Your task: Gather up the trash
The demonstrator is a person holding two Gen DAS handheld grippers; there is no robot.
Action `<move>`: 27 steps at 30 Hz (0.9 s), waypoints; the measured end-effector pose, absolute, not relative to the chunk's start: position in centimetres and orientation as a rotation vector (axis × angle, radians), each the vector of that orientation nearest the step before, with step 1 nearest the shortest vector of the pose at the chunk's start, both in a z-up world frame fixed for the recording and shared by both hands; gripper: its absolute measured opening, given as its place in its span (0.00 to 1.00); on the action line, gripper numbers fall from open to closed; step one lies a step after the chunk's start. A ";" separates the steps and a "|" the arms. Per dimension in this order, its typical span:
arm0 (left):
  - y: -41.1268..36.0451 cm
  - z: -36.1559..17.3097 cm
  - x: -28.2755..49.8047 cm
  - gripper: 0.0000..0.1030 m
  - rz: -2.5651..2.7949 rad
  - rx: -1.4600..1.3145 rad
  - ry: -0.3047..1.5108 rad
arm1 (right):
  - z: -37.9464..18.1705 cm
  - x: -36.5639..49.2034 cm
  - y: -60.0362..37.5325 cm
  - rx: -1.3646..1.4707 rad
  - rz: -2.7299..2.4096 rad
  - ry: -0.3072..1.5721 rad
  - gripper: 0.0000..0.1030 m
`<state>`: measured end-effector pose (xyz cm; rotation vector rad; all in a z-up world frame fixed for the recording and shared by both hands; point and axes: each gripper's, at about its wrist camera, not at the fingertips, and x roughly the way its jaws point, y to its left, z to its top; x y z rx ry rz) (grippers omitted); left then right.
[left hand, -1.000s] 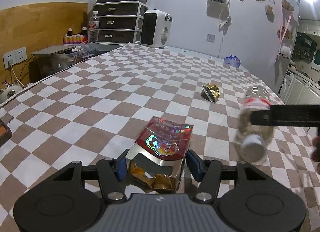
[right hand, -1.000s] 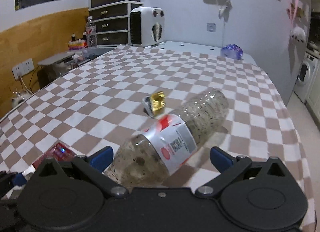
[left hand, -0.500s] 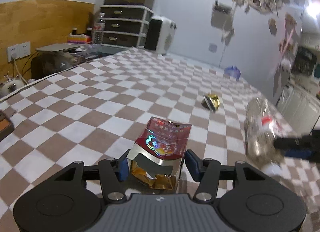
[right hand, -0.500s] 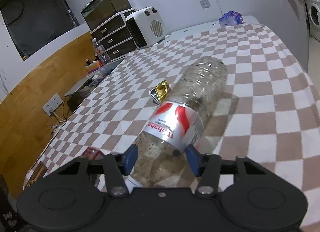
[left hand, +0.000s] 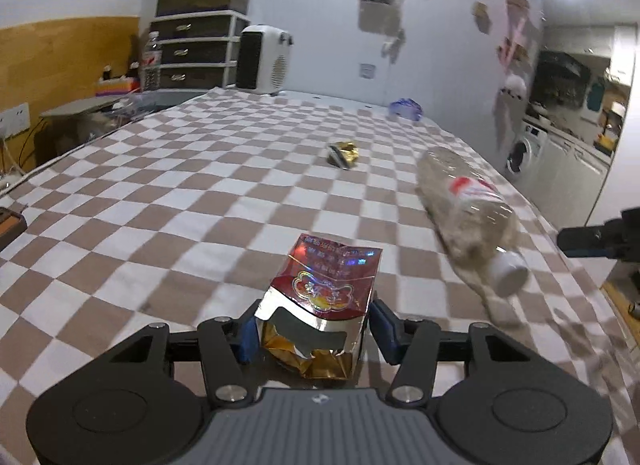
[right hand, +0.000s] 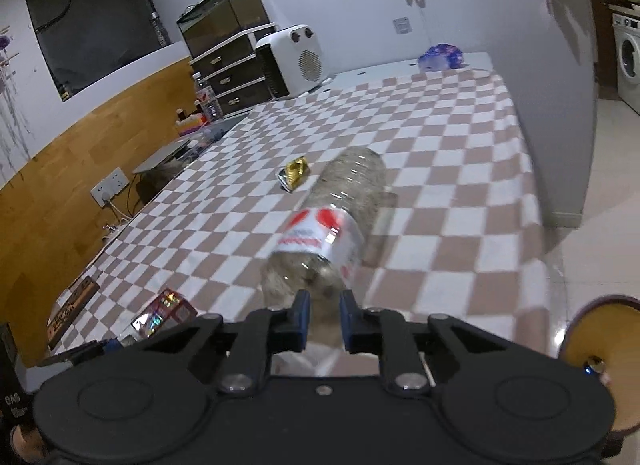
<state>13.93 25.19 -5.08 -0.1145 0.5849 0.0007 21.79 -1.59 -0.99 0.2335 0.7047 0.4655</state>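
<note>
My right tool (right hand: 323,319) has just been closing and now pinches the neck of the plastic bottle (right hand: 340,221), which has swung to point away from me. My left tool (left hand: 312,329) squeezes the torn red foil box (left hand: 324,297). So both are caught and ready to go. Ahead on the checked surface (left hand: 168,201) lies a gold wrapper (left hand: 343,153). Only the right view shows the brown bin (right hand: 600,339) beside me.
</note>
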 end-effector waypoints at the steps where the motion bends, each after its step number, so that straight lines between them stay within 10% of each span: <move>1: 24.7 -5.1 13.7 0.54 -0.003 -0.107 0.581 | -1.1 21.3 -1.9 0.238 0.461 0.704 0.18; 6: 22.5 -5.2 12.9 0.54 -0.013 -0.063 0.575 | -1.2 20.3 -2.3 0.280 0.453 0.683 0.29; 8: 21.6 -5.3 12.7 0.54 -0.002 -0.029 0.572 | -1.1 20.3 -1.9 0.295 0.449 0.663 0.53; 13: 20.2 -5.8 12.7 0.54 0.010 0.009 0.591 | -0.7 21.4 0.3 0.308 0.418 0.604 0.77; 27: 19.2 -5.9 12.5 0.70 0.023 0.001 0.587 | -3.5 23.7 3.6 0.194 0.410 0.680 0.59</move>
